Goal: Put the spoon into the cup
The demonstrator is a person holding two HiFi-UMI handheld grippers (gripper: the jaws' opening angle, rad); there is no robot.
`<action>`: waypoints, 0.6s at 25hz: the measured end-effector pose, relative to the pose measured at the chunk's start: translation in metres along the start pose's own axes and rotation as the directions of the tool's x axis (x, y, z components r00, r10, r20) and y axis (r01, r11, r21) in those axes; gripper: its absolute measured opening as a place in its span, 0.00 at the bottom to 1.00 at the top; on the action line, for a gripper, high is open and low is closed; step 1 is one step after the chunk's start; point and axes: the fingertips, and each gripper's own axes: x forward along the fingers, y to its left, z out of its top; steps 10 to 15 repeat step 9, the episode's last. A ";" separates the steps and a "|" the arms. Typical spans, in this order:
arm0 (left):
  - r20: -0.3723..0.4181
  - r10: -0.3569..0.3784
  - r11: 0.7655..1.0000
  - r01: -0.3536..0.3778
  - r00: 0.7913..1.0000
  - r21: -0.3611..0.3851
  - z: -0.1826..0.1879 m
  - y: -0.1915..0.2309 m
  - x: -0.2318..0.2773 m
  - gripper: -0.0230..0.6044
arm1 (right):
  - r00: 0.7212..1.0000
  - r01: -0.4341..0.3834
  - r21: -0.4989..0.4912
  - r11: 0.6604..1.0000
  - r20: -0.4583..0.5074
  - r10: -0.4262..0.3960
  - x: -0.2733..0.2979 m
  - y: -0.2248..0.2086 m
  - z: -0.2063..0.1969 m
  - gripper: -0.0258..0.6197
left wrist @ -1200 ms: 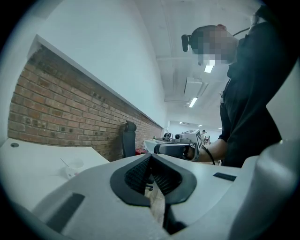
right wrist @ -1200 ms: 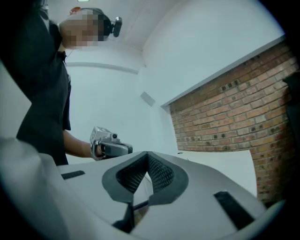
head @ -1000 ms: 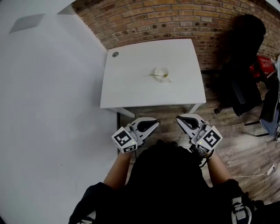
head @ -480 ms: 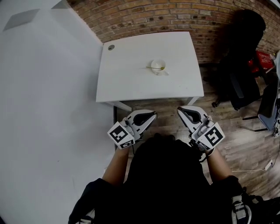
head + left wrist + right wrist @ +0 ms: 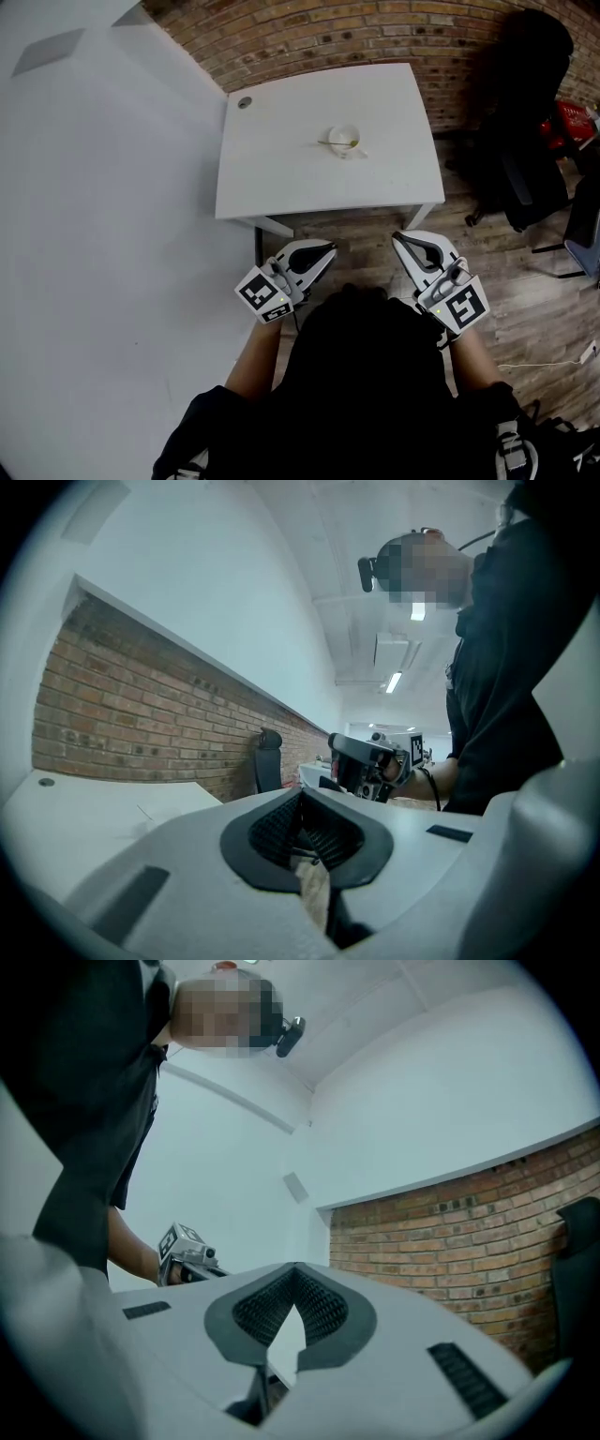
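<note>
The spoon lies as it did a second ago: its bowl end seems to sit inside the white cup and its thin handle juts out over the rim to the left, though it is too small to read closely. Spoon and cup have not moved on the white surface. The whole surface only sits a little higher and further right in the head view than half a second ago.

The cup stands near the middle of the surface, towards its far right part, with the brick wall beyond it.

Both claws are off the surface on its near side, over the wooden floor and close to the person's body, much where they were before. The right claw has slid slightly right and lower in the picture. The left claw points up towards the near edge of the surface, left of the cup. The right claw is below the near right corner. The cup is well apart from both, ahead and between their lines.

Each claw is clenched, its ribbed pads meeting at the tip with nothing held between them.

A black chair stands to the right of the surface.
</note>
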 end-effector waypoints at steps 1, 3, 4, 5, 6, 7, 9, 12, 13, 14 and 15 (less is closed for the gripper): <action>-0.006 0.000 1.000 0.000 1.000 -0.002 0.000 0.000 0.000 0.06 | 1.000 -0.003 0.005 1.000 -0.001 0.003 0.002 0.001 0.000 0.04; 0.000 -0.004 1.000 0.004 1.000 0.003 0.006 -0.001 0.001 0.06 | 1.000 -0.011 0.011 1.000 0.005 0.011 0.004 0.003 0.001 0.04; 0.006 -0.006 1.000 0.006 1.000 0.007 0.009 -0.002 0.003 0.06 | 1.000 -0.019 0.011 1.000 0.006 0.019 0.005 0.004 0.001 0.04; 0.010 -0.008 1.000 0.008 1.000 0.011 0.010 -0.002 0.005 0.06 | 1.000 -0.027 0.015 1.000 0.004 0.027 0.006 0.005 -0.001 0.04; 0.010 -0.009 1.000 0.009 1.000 0.012 0.010 -0.002 0.006 0.06 | 0.999 -0.032 0.026 0.999 -0.001 0.032 0.006 0.005 -0.005 0.04; 0.007 -0.010 1.000 0.010 1.000 0.012 0.009 -0.002 0.008 0.06 | 0.999 -0.033 0.043 0.999 -0.008 0.033 0.007 0.005 -0.010 0.04; -0.004 -0.011 1.000 0.012 1.000 0.009 0.004 -0.004 0.011 0.06 | 0.999 -0.029 0.083 0.996 -0.025 0.031 0.007 0.004 -0.021 0.04; -0.004 -0.011 1.000 0.012 1.000 0.009 0.004 -0.004 0.011 0.06 | 0.999 -0.029 0.083 0.996 -0.025 0.031 0.007 0.004 -0.021 0.04; -0.004 -0.011 1.000 0.012 1.000 0.009 0.004 -0.004 0.011 0.06 | 0.999 -0.029 0.083 0.996 -0.025 0.031 0.007 0.004 -0.021 0.04; -0.004 -0.011 1.000 0.012 1.000 0.009 0.004 -0.004 0.011 0.06 | 0.999 -0.029 0.083 0.996 -0.025 0.031 0.007 0.004 -0.021 0.04; -0.004 -0.011 1.000 0.012 1.000 0.009 0.004 -0.004 0.011 0.06 | 0.999 -0.029 0.083 0.996 -0.025 0.031 0.007 0.004 -0.021 0.04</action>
